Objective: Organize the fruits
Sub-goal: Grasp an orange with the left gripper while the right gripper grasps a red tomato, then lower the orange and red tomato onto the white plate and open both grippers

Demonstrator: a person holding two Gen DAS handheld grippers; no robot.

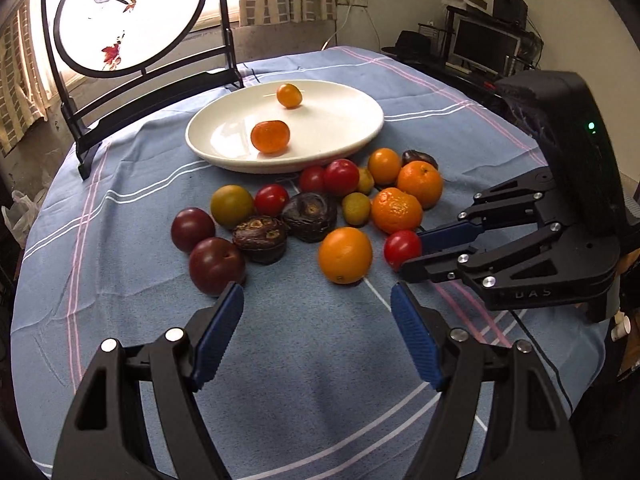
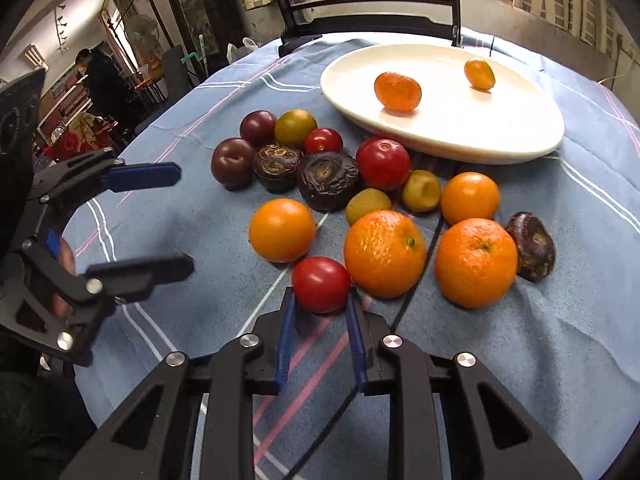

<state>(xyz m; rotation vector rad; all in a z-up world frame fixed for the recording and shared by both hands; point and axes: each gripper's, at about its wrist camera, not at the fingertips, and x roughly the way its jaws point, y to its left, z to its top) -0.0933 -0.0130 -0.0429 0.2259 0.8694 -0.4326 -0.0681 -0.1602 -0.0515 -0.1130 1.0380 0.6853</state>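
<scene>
At the near edge of the fruit pile, your right gripper (image 2: 321,302) brackets a red tomato (image 2: 321,284), fingertips at its sides; your left gripper (image 1: 318,300) hangs wide open, empty.

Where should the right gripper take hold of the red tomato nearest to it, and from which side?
Grip the red tomato across its widest middle, coming low from the near side, as the right gripper does now. It is round and smooth. An orange seems to touch its far right, so keep the fingers on its left and right flanks.

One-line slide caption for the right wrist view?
Right gripper closing around a red tomato beside oranges; two small oranges already on the white plate.
</scene>
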